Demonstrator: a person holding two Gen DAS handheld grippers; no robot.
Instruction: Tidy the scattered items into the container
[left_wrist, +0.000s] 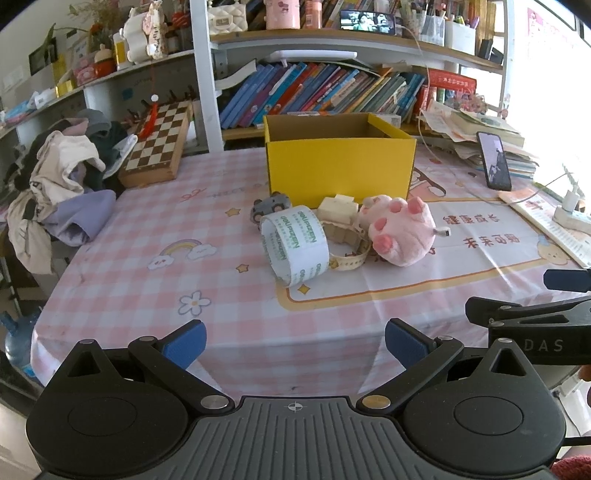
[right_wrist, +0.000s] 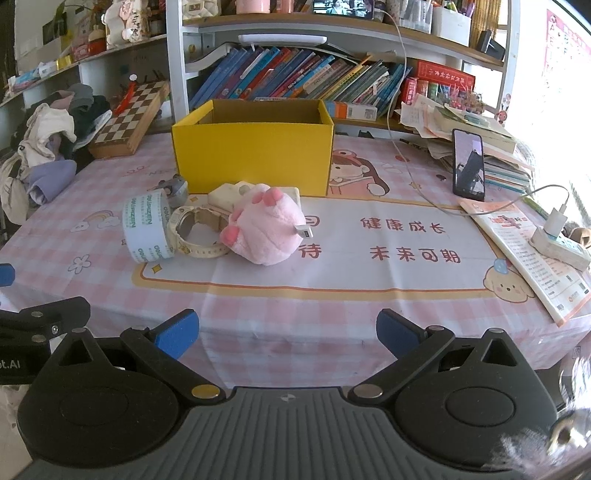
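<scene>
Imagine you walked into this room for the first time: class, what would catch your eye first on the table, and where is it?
The bright yellow box, open at the top, stands mid-table before the bookshelf. Just in front of it lies a cluster: a pink plush paw, a roll of white tape printed in green to its left, and a cream watch between them. Both grippers, left gripper and right gripper, hang open at the near table edge, holding nothing.

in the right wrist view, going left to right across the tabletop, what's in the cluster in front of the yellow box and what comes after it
Roll of tape → cream watch → pink plush paw → upright phone → booklet → power strip with white charger.
</scene>
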